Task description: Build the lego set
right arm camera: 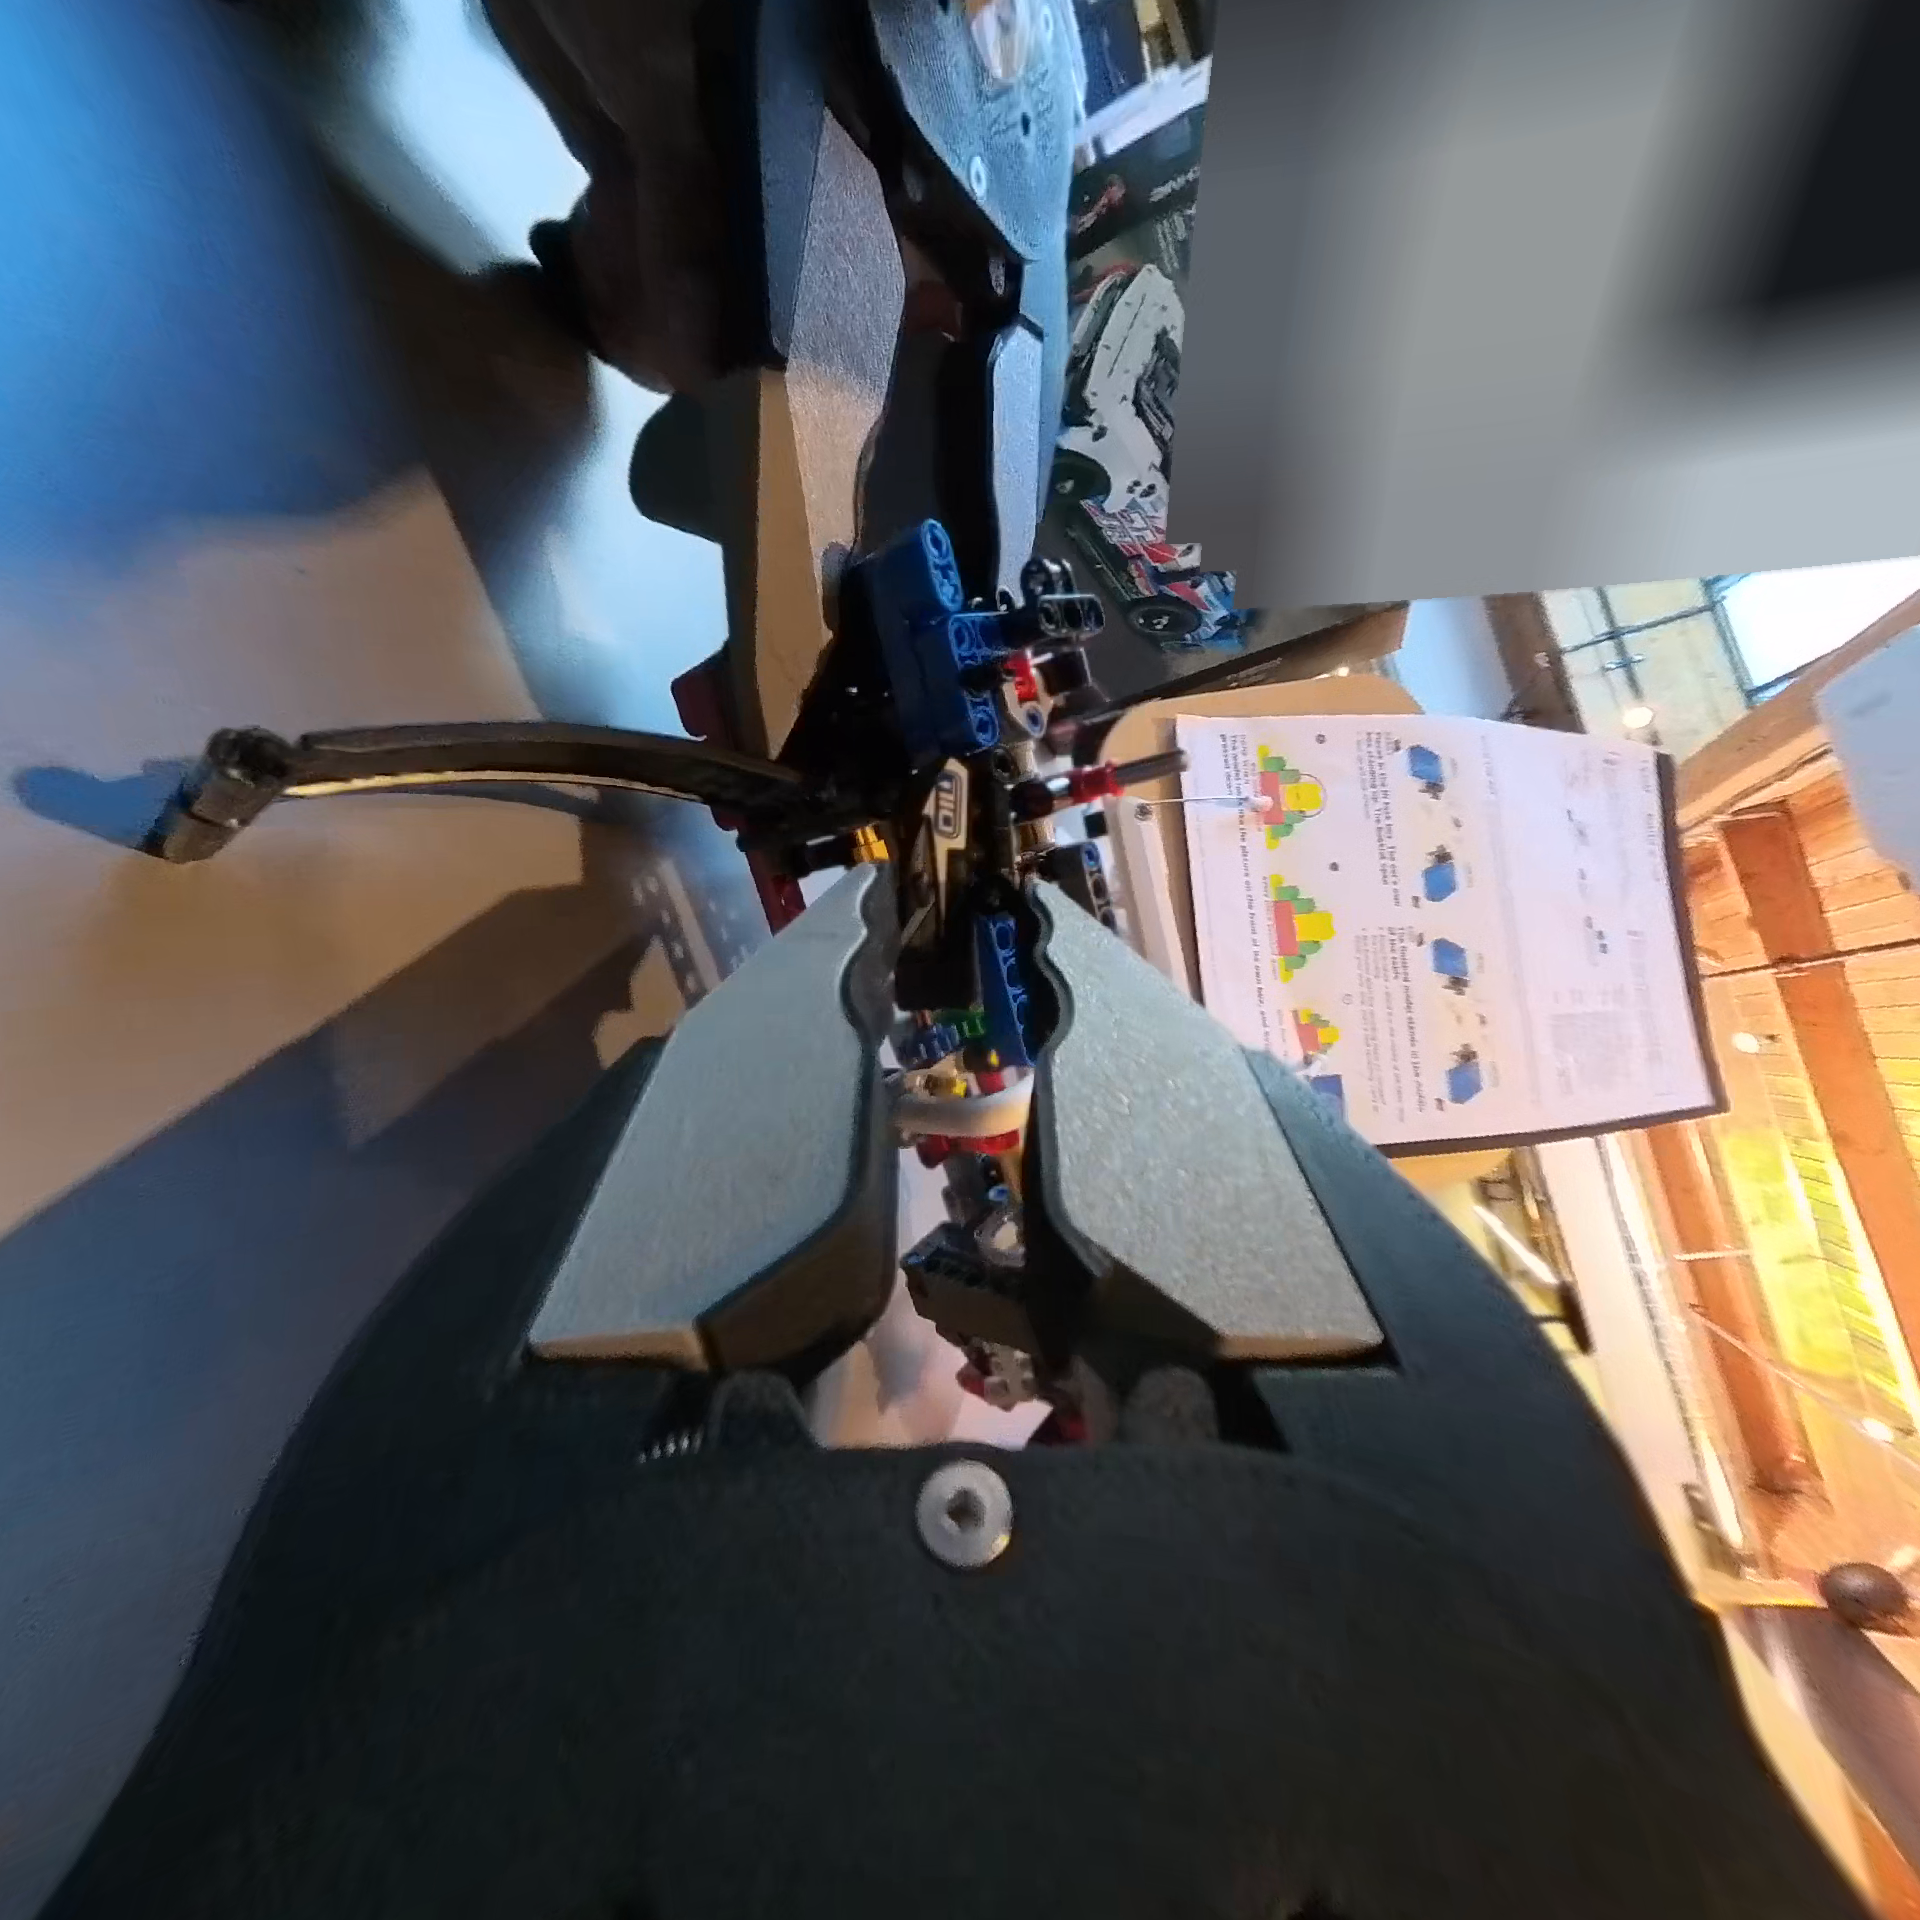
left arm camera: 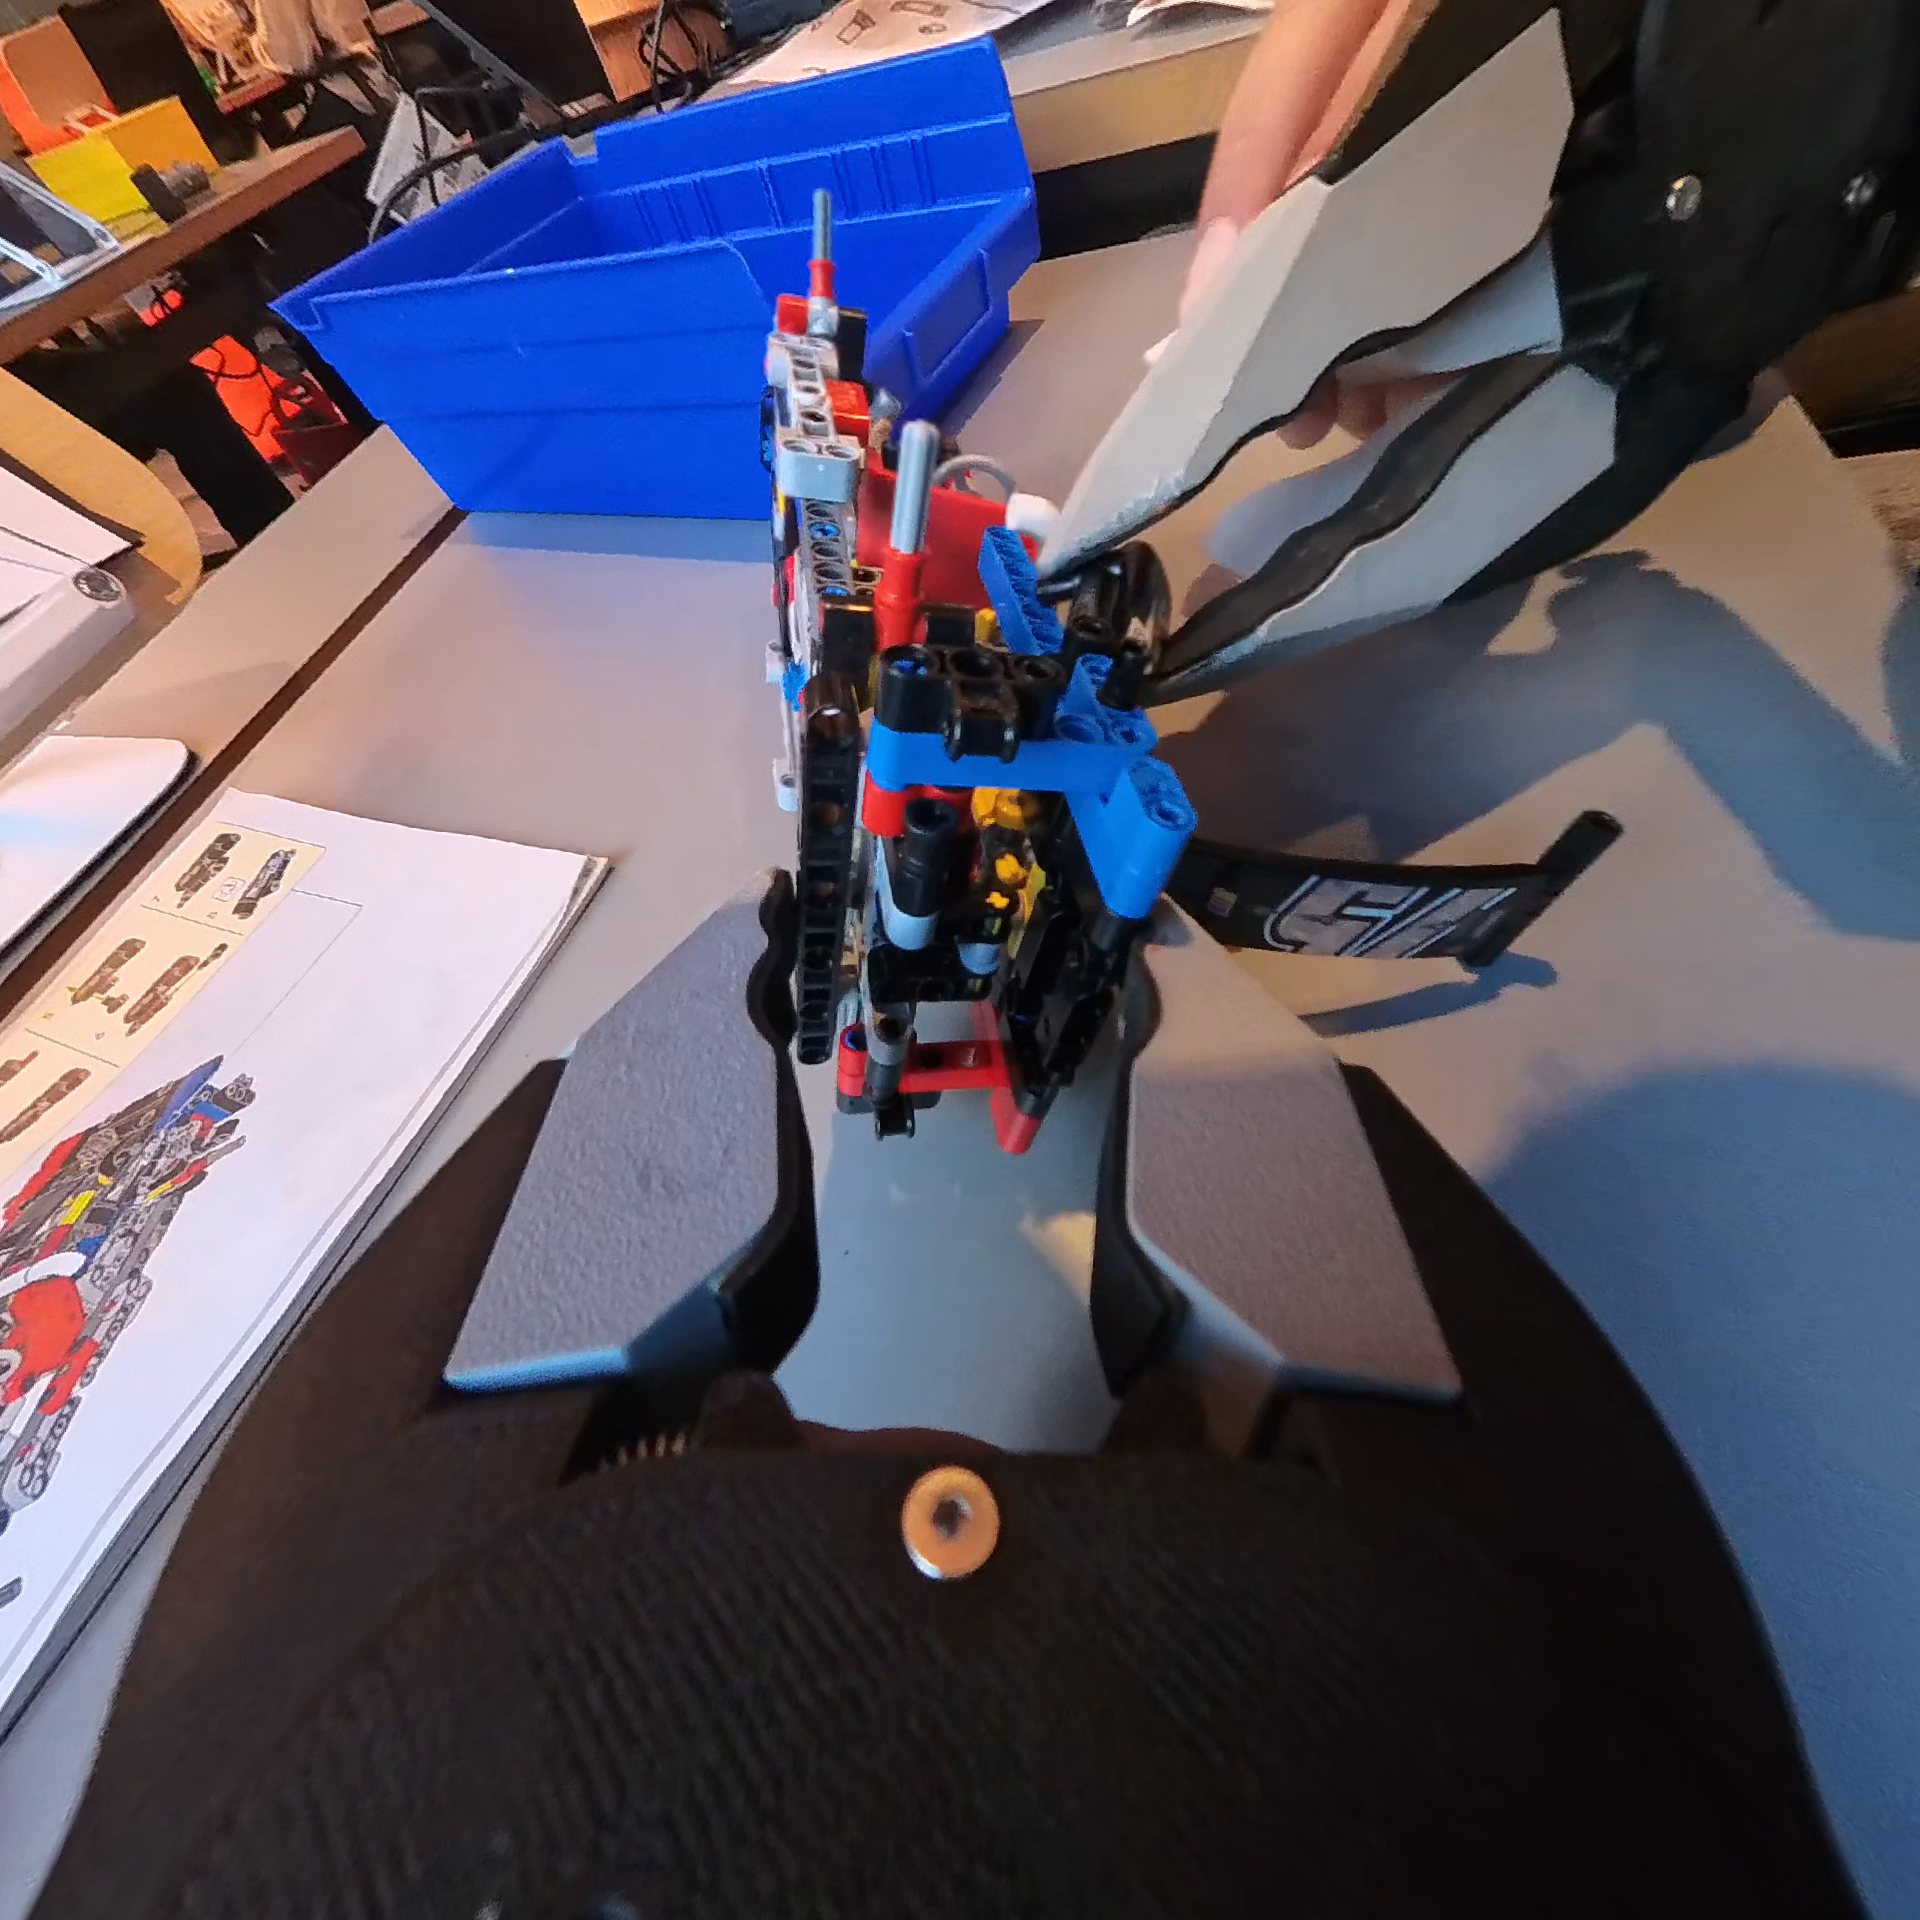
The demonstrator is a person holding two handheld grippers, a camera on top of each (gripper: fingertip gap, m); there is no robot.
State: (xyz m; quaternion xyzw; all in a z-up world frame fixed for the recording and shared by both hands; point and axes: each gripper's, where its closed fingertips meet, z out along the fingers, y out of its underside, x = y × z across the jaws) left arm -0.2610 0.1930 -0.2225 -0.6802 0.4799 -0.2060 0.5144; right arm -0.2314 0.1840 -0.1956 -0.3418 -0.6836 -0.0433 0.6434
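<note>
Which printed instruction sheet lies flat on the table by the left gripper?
The open instruction booklet, flat on the table left of the left gripper. The other sheet, seen in the right wrist view, is propped upright.

Mixed warm and bluish light, with hard shadows across the grey table (left arm camera: pixel 582 665) toward its right edge. Strong fisheye bending at borders. Right wrist view motion-blurred along its left side; window glare at right.

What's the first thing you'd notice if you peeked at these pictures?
A colourful lego model stands upright in the middle of the grey table, pinched low down by the left claw and higher up by the right claw. Behind it sits a big blue bin; an open instruction book lies to its left.
</note>
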